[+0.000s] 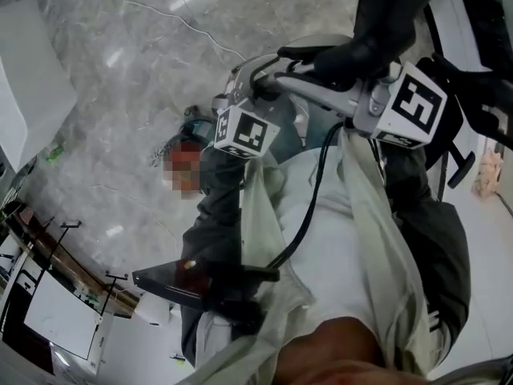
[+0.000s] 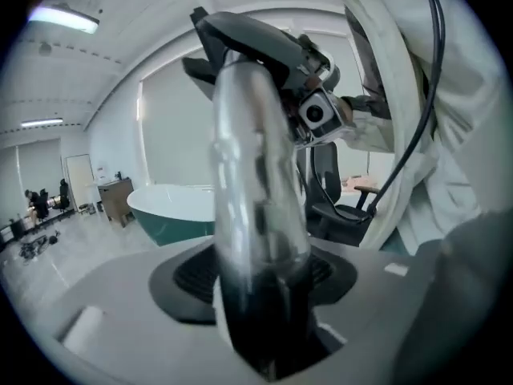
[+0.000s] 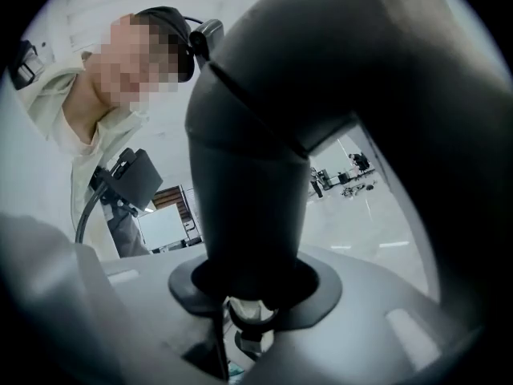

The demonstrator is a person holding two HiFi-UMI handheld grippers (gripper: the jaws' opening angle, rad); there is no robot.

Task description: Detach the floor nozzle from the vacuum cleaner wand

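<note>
Both grippers up at chest height – each clamped on part of the vacuum cleaner.
Left gripper [image 2: 260, 315] pinching the glossy silver-grey wand tube [image 2: 252, 191], running up to a dark grey piece beside the other gripper's camera. Right gripper [image 3: 252, 299] closed round the matt dark grey bent neck of the floor nozzle [image 3: 256, 175] – joint between the two not clear enough to call. Pale marbled floor [image 1: 120, 95] far below.

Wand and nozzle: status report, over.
Left gripper shut on silver wand. Right gripper shut on dark elbow piece. Both parts look joined. No obstruction visible.
</note>
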